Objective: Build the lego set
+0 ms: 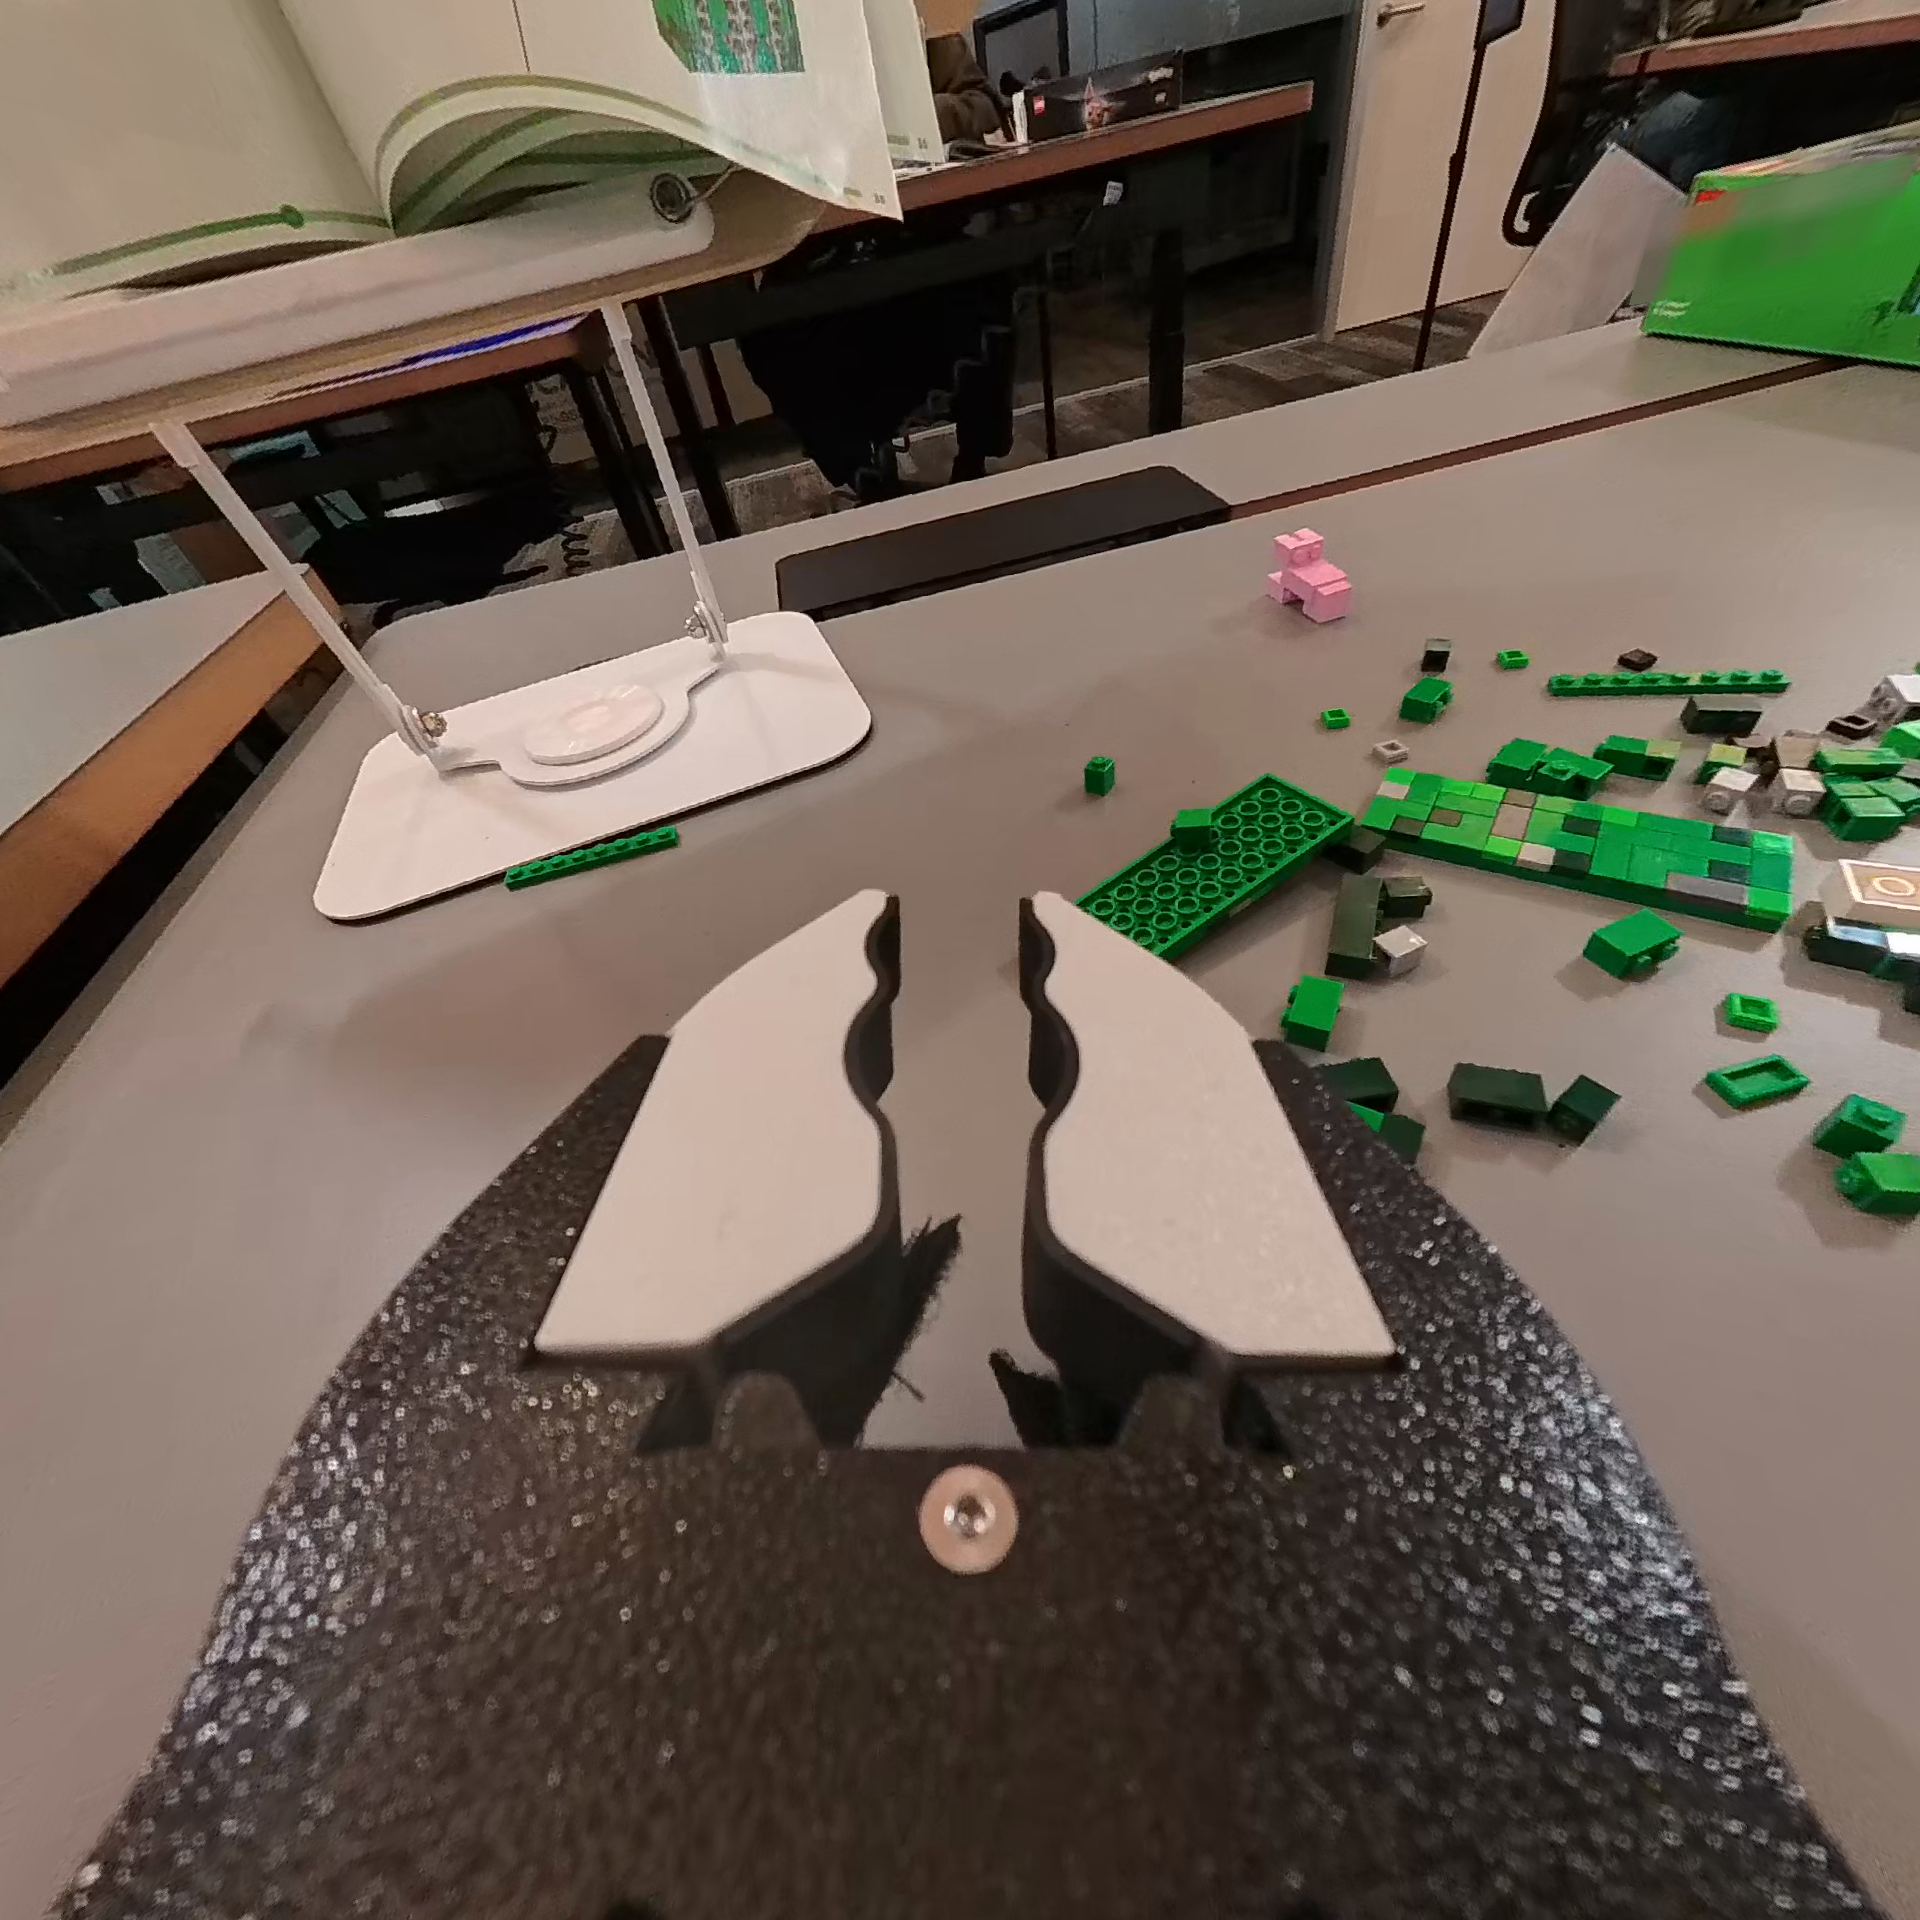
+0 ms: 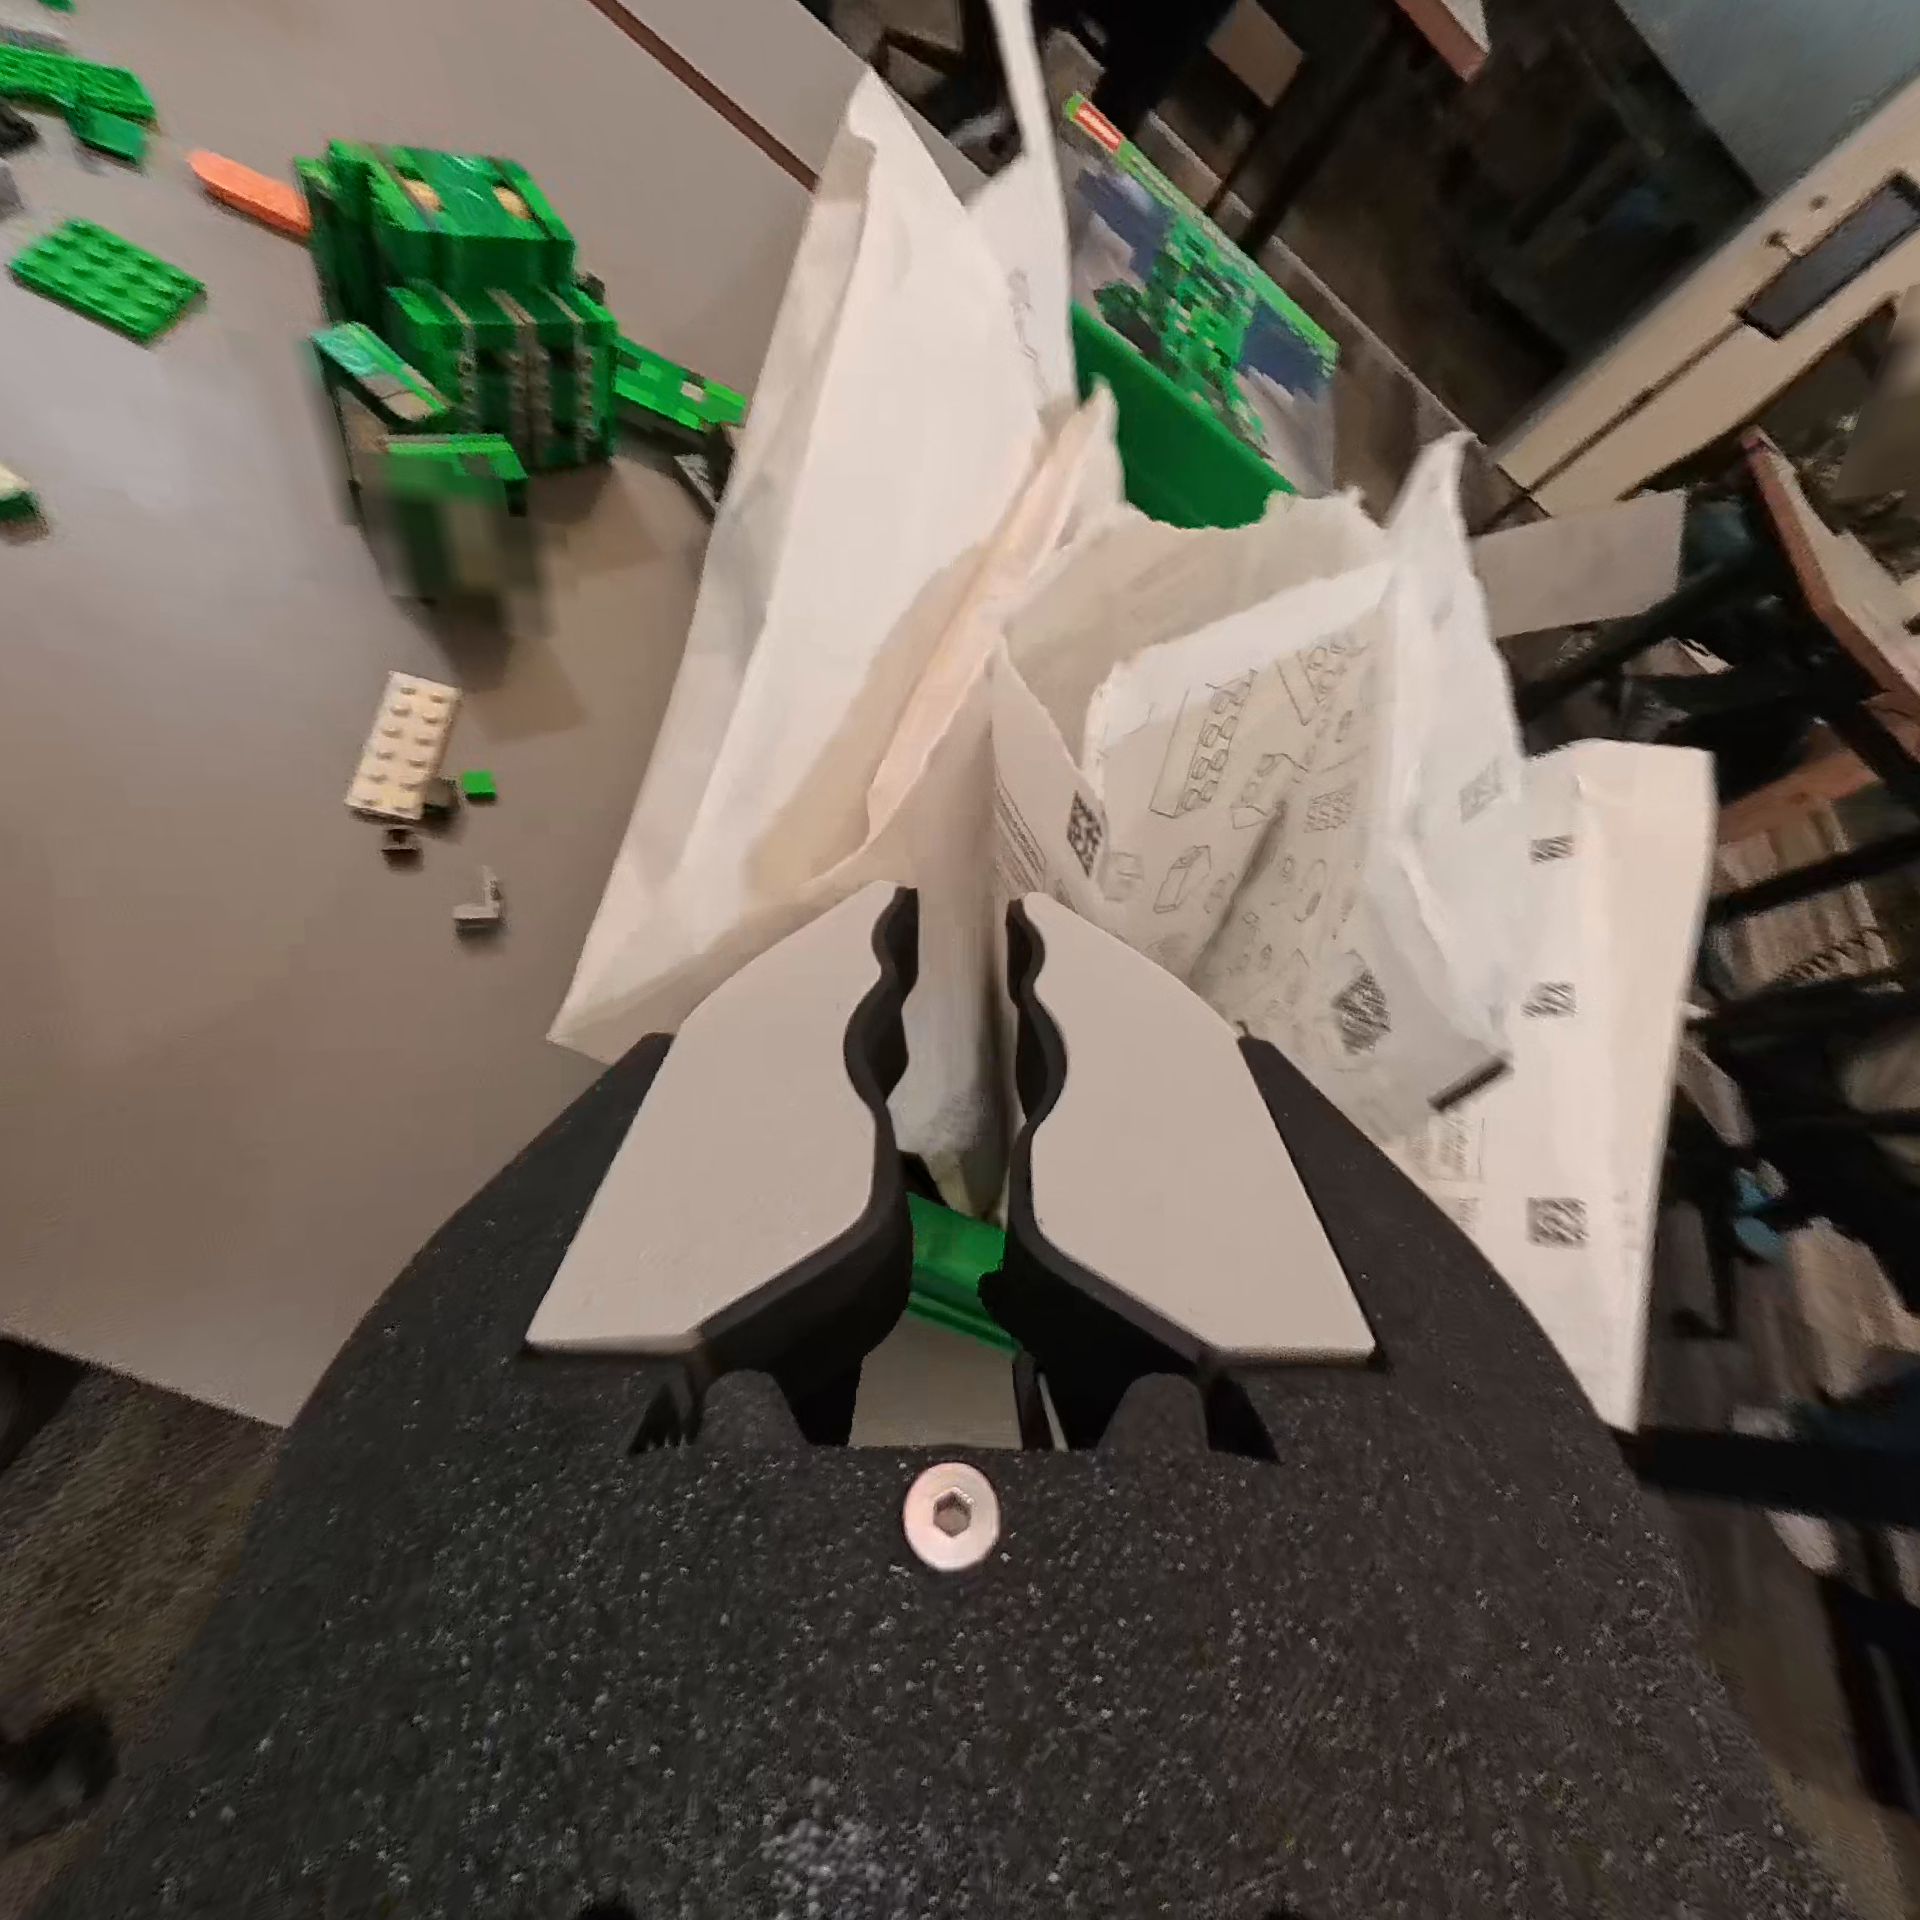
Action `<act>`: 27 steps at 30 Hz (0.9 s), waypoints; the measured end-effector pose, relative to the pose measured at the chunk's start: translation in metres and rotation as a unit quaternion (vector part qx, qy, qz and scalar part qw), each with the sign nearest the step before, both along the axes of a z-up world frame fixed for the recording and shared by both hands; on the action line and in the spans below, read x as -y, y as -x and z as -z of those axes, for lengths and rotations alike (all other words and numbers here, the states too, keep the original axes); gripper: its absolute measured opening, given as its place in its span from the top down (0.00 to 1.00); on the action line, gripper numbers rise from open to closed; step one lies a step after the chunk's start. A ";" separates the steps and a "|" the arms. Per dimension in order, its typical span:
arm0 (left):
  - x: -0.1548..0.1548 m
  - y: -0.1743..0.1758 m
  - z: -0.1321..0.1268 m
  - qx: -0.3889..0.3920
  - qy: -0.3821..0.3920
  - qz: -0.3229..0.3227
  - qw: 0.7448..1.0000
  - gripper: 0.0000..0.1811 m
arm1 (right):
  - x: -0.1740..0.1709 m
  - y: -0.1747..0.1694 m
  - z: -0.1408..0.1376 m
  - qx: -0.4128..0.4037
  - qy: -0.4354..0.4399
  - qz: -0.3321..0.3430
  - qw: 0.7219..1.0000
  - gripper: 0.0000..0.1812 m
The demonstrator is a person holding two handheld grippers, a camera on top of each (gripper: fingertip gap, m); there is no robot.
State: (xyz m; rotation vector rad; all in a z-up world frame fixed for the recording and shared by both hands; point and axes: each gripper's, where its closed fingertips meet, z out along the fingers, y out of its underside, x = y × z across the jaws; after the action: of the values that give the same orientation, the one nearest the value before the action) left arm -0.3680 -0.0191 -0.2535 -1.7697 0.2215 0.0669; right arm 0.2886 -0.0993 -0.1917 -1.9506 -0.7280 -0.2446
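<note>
My left gripper (image 1: 961, 914) is open and empty, just above the grey table (image 1: 312, 1091). To its right lie a studded green plate (image 1: 1216, 862), a flat tiled green assembly (image 1: 1579, 842), a long green strip (image 1: 1668, 683) and several loose green bricks (image 1: 1496, 1091). My right gripper (image 2: 963, 914) has its jaws narrowly apart, and a green lego piece (image 2: 948, 1257) sits deep between them, apparently pinched. It hangs over white paper bags (image 2: 831, 623) at the table edge. A partly built green model (image 2: 468, 322) stands far left in the right wrist view.
An instruction booklet (image 1: 436, 114) rests on a white stand (image 1: 623, 769) at the back left, with a green strip (image 1: 592, 857) on its base. A pink pig figure (image 1: 1311, 571), a green set box (image 1: 1797, 270), a white plate (image 2: 405, 743) and an orange piece (image 2: 249, 187) also lie about. My right fingertips sit around 65 centimeters from my left ones. Between my left fingertips and the studded green plate (image 1: 1216, 862) there is roughly 10 centimeters. Measured from the fingertips, the flat tiled green assembly (image 1: 1579, 842) is 15 centimeters or so from the left gripper and 50 centimeters from the right. From the right gripper's tips to the partly built green model (image 2: 468, 322) is close to 25 centimeters.
</note>
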 end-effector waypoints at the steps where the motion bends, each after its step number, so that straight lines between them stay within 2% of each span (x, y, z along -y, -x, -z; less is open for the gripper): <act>1: 0.000 0.000 0.000 0.000 0.000 0.000 1.000 0.88 | 0.000 0.005 0.000 -0.015 0.001 -0.012 1.000 0.91; 6: 0.000 0.000 0.000 0.000 0.000 0.001 1.000 0.89 | 0.008 0.015 -0.024 -0.139 -0.029 -0.048 0.989 0.90; 8: 0.000 -0.001 0.001 -0.003 0.002 0.002 1.000 0.89 | 0.010 0.016 -0.022 -0.156 0.002 -0.048 0.987 0.89; 11: -0.001 -0.002 0.002 -0.010 0.005 0.003 1.000 0.89 | 0.009 0.016 -0.002 -0.123 0.074 -0.028 0.989 0.86; 13: -0.001 -0.003 0.002 -0.014 0.006 0.003 1.000 0.89 | 0.005 0.017 0.000 -0.122 0.086 -0.019 0.989 0.88; 18: 0.000 -0.002 0.001 -0.009 0.003 0.004 1.000 0.89 | -0.009 0.009 -0.003 -0.129 0.082 0.034 0.988 0.88; 20: 0.000 -0.002 0.001 -0.007 0.003 0.004 1.000 0.89 | -0.013 0.000 -0.006 -0.119 0.067 0.076 0.988 0.87; 27: 0.000 -0.003 0.002 -0.009 0.005 0.007 1.000 0.89 | -0.010 -0.037 -0.023 0.014 0.003 0.193 0.981 0.90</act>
State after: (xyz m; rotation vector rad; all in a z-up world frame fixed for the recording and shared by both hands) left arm -0.3650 -0.0188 -0.2551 -1.7775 0.2486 0.0724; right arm 0.3253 -0.0892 -0.1682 -2.0873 -0.3608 -0.5069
